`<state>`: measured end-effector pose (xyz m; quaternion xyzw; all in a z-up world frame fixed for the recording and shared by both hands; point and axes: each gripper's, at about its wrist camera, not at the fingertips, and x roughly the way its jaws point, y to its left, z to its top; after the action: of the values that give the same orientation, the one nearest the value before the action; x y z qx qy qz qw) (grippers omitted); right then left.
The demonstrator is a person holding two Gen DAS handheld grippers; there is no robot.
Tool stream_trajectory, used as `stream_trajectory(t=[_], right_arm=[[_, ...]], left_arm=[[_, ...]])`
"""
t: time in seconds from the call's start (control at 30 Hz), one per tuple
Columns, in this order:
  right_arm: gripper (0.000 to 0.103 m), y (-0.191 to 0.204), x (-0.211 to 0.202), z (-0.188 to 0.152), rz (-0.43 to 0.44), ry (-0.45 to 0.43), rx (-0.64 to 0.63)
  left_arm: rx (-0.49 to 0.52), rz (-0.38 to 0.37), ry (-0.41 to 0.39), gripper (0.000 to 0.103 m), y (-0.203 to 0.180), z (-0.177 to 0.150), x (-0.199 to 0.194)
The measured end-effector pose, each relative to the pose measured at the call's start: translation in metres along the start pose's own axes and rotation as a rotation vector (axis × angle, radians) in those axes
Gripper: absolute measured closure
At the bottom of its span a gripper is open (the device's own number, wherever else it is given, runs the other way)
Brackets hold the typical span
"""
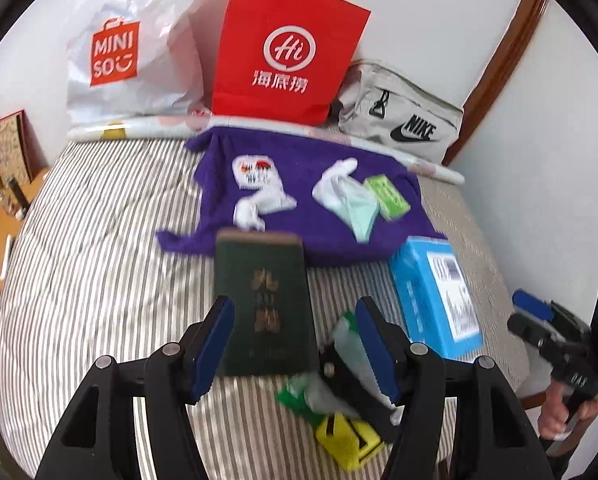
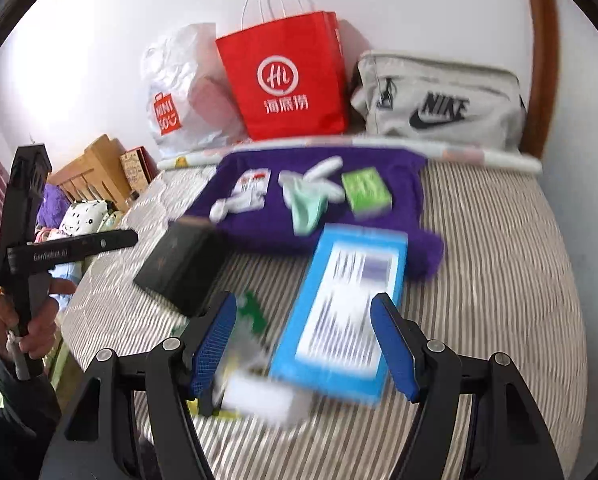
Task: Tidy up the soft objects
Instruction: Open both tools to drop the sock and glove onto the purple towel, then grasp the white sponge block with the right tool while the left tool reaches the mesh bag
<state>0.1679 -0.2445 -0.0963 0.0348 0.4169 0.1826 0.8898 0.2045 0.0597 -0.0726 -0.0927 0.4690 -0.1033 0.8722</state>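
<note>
Taking the purple towel point(image 1: 299, 208) spread on the striped bed point(image 1: 99, 240) as the landmark, some sorting looks done: a printed white pouch point(image 1: 255, 172), a white and mint plastic bag point(image 1: 347, 196) and a green packet point(image 1: 387, 196) lie in a row on top of it. Much seems left. Just in front of the towel's near edge lie a dark green booklet point(image 1: 263, 304) and a blue box point(image 1: 435, 296), and nearer the cameras than those sits a loose clutter of green-and-clear wrappers point(image 1: 319, 392) and a yellow item point(image 1: 347, 444). Behind the towel, against the wall, stand a Miniso bag point(image 1: 131, 48), a red paper bag point(image 1: 287, 52) and a grey Nike pouch point(image 1: 403, 120). The left claw point(image 1: 295, 352) is spread with nothing between its pads, above the booklet. The right claw point(image 2: 303, 344) is likewise spread and empty over the blue box.
</note>
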Motion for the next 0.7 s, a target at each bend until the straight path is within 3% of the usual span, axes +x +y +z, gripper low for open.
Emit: stream_trajectory(t=[0.3,0.5,0.6,0.63,0.7], right_arm=[[0.034,0.022,0.004,-0.066,-0.045,0.009,0.02],[0.034,0.042,0.022,-0.079,-0.062,0.0,0.007],[0.034,0.048,0.035,-0.079,-0.143,-0.024,-0.014],[0.036,0.049,0.04,-0.079,-0.169,-0.024,-0.025],[0.054,0.05,0.047,-0.08,-0.177,-0.011,-0.046]], left_arm=[[0.016,0.041,0.01,0.042,-0.002,-0.058,-0.008],[0.04,0.073,0.014,0.041,-0.002,-0.083,-0.004],[0.047,0.068,0.035,0.041,-0.003,-0.089,0.003],[0.048,0.06,0.04,0.041,-0.004,-0.09,0.005],[0.046,0.045,0.047,0.041,-0.007,-0.091,0.009]])
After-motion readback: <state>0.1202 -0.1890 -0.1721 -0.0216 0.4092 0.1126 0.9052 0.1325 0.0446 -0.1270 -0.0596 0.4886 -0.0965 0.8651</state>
